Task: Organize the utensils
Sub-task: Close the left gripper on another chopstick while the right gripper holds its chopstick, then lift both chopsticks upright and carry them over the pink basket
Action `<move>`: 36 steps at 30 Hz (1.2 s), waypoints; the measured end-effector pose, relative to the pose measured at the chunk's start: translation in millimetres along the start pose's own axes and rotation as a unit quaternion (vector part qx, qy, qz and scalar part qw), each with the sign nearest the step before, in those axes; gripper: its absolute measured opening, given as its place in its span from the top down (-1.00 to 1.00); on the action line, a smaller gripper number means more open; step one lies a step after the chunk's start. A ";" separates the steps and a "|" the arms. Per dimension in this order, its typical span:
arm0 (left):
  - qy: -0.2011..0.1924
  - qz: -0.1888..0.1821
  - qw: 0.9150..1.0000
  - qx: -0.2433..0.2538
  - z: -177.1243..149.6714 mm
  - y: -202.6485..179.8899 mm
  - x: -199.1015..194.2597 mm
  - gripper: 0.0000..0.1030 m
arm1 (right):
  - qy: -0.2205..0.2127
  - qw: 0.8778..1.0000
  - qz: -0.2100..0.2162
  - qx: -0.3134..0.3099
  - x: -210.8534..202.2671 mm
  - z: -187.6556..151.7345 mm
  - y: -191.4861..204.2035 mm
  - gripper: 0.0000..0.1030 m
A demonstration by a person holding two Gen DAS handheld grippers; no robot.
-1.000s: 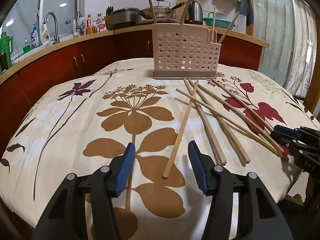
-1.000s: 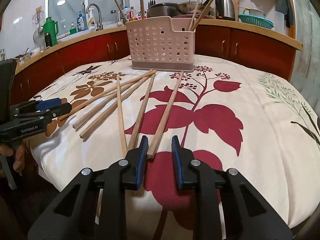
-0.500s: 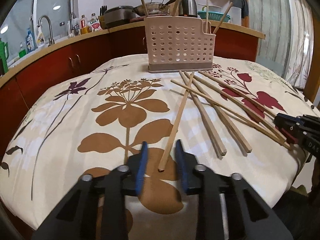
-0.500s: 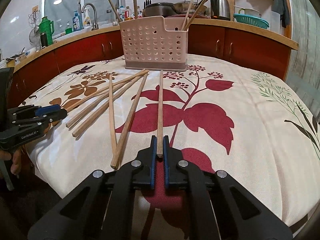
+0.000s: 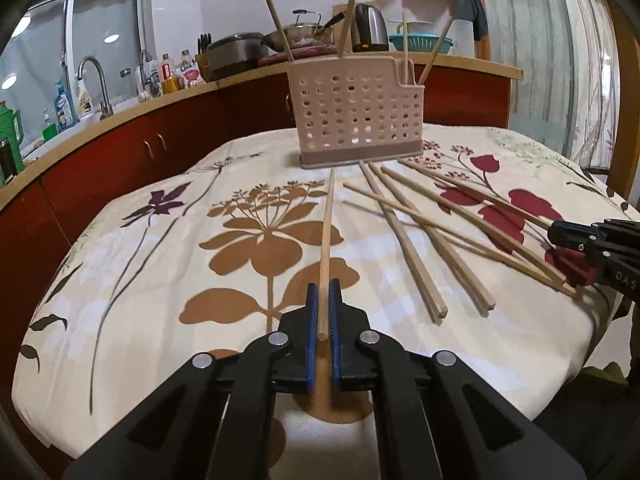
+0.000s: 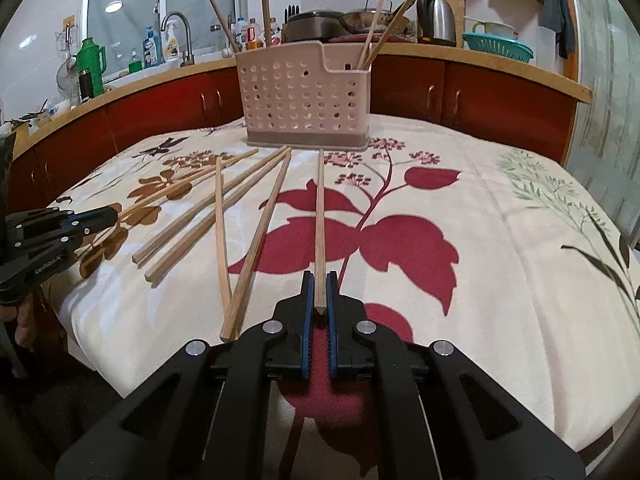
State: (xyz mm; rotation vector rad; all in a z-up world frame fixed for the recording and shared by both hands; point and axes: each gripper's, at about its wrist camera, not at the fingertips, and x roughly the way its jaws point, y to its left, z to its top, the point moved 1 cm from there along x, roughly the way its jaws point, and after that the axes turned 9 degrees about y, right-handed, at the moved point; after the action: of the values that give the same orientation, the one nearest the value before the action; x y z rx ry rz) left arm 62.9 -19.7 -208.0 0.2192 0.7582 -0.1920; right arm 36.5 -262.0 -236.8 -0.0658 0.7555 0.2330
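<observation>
A desk under a floral tablecloth carries a pink perforated utensil holder at its far side, with four chopsticks standing in it and a loose spread of wooden chopsticks lying in front of it. The left gripper has just been closing and its jaws now pinch the near end of one chopstick, which lies on the cloth pointing toward the holder. The right gripper has its jaws pressed on the near end of another chopstick, which also lies along the cloth toward the holder.
</observation>
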 end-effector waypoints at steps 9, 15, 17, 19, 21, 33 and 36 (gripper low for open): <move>-0.040 0.015 0.999 -0.005 8.5 6.1 -30.3 0.89 | -0.036 0.999 -0.014 -0.007 -22.5 12.3 2.0 0.87; -0.070 0.021 0.997 -0.013 19.1 9.7 -50.5 0.89 | -0.064 0.998 -0.022 -0.015 -41.6 22.5 5.1 0.88; -0.079 0.021 0.997 -0.015 22.3 11.1 -56.7 0.89 | -0.073 0.997 -0.022 -0.014 -47.5 25.9 5.3 0.88; -0.087 0.021 0.996 -0.017 26.1 11.5 -63.5 0.89 | -0.080 0.996 -0.022 -0.013 -53.1 28.6 5.2 0.88; -0.095 0.021 0.995 -0.018 28.8 11.8 -69.4 0.89 | -0.090 0.996 -0.023 -0.013 -61.3 32.8 5.6 0.88; -0.133 0.012 0.990 -0.034 46.3 15.4 -104.9 0.89 | -0.133 0.991 -0.024 -0.010 -98.0 51.6 6.9 0.88; -0.136 0.008 0.990 -0.039 50.7 17.5 -110.9 0.89 | -0.140 0.990 -0.022 -0.010 -104.6 55.0 7.2 0.88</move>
State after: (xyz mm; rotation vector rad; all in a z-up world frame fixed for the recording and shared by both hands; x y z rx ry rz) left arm 21.8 -6.0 -92.6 0.1214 0.4913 -0.1716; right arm -1.8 -266.6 -124.8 -0.0671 0.4719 0.2023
